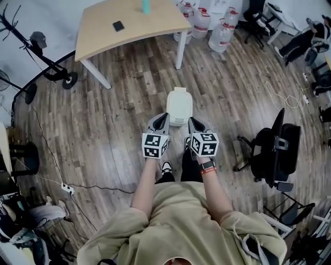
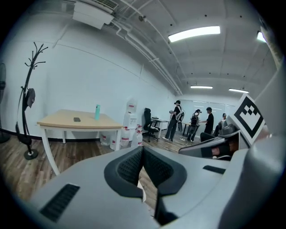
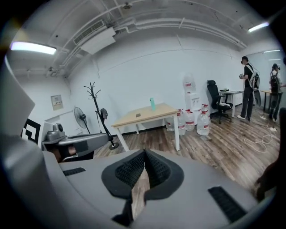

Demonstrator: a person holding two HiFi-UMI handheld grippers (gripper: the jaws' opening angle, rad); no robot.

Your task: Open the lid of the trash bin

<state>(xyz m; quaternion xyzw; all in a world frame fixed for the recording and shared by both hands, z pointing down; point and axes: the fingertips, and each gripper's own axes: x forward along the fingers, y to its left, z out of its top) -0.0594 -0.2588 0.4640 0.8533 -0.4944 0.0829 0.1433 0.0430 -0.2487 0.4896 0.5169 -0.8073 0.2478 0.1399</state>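
Tongs on the left gripper [image 1: 162, 119] are pressed together at the tips with nothing between them; the left gripper view [image 2: 143, 153] shows the ribbed dark pads meeting. The right gripper [image 1: 192, 123] is the same: tongs closed and empty, with only floor showing through the slit below the tips [image 3: 145, 154]. Both are held side by side at waist height, pointing to 12 o'clock, with the marker cubes facing up.

The small cream-white plastic trash bin with rounded corners [image 1: 179, 106] stands on the grey-brown wood plank floor [image 1: 119, 119] at 12 o'clock from the tongs. In the head view it sits just beyond the two tips and between them. Its lid is down. Whether either tip touches it can't be judged from above.

At 11 o'clock is a light wooden surface on white legs [image 1: 103, 31], carrying a teal bottle [image 1: 146, 6] and a flat dark phone-like slab [image 1: 118, 25]. Clear water jugs with red labels [image 1: 221, 32] are clustered at 1 o'clock. A black office chair [image 1: 276, 150] is at 3 o'clock, and a black wheeled stand [image 1: 44, 52] at 10 o'clock.
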